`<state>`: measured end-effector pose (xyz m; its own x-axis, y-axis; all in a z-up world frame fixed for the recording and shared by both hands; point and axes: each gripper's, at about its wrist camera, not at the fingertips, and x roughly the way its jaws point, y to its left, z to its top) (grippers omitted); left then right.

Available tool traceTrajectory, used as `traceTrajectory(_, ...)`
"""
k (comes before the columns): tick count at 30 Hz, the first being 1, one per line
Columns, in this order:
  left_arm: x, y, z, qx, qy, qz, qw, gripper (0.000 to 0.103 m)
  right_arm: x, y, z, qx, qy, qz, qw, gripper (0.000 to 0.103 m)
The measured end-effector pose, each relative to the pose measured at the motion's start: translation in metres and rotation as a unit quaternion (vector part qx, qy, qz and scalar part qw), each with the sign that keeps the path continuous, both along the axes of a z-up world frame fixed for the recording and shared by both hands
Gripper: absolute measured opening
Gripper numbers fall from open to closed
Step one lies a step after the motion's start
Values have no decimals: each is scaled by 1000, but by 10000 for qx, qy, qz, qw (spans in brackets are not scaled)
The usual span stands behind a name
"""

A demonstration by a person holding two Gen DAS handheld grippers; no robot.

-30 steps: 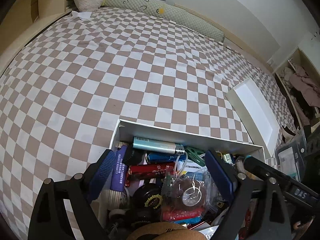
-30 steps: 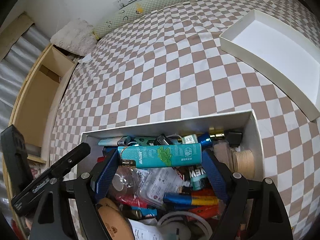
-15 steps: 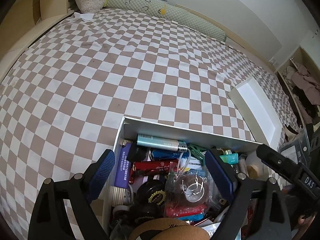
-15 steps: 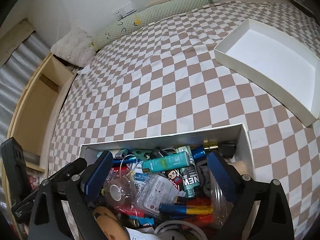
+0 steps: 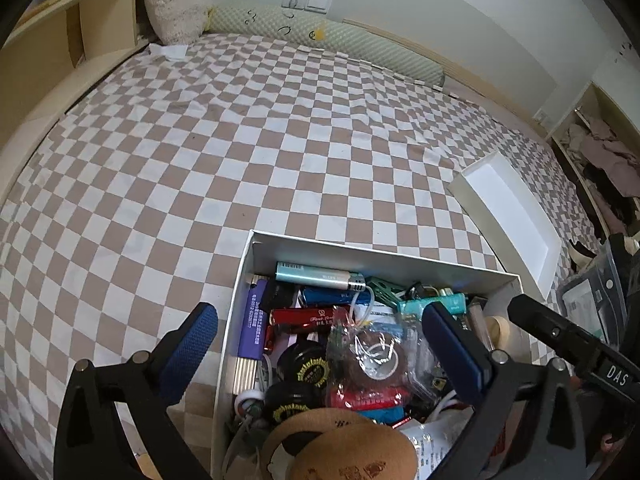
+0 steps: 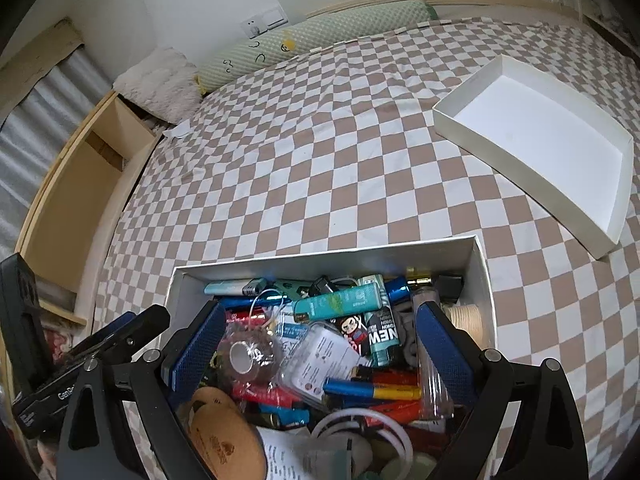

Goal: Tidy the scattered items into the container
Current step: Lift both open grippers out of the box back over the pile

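Left gripper (image 5: pixel 316 344): jaws opening, nothing pinched. Right gripper (image 6: pixel 320 344): jaws spread, empty. Both hung over full box (image 6: pixel 478 264), items already inside. Lid (image 6: pixel 616 220) seen well apart on bed (image 6: pixel 320 160), long axis diagonal; right gripper judged nearer.

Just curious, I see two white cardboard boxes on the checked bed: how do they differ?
The near white cardboard box is crammed with lighters, tape and pens; the far white cardboard tray holds nothing. The near box looks deeper, the far tray shallower. Both are white, rectangular, open-topped and rest on the checked bedsheet.
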<state>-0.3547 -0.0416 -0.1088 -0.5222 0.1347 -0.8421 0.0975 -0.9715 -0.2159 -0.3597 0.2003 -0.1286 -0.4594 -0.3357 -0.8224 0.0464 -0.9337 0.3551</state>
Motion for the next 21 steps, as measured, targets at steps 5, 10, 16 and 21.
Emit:
traceTrajectory(5,11,8,14,-220,121,-78,9997,103,12,2,8,142,70,-29,9999,103)
traceTrajectory(10,22,16,27,-355,210,-133,9991,103,26,6,17,314,171,-26,9994,103)
traceTrajectory(16,37,17,38,-384,278,-105,9988,103,42,12,29,341,243,-102,9991,103)
traceTrajectory(21,48,18,46,-421,337,-77,9985,103,56,15,43,331,359,-135,9987,103)
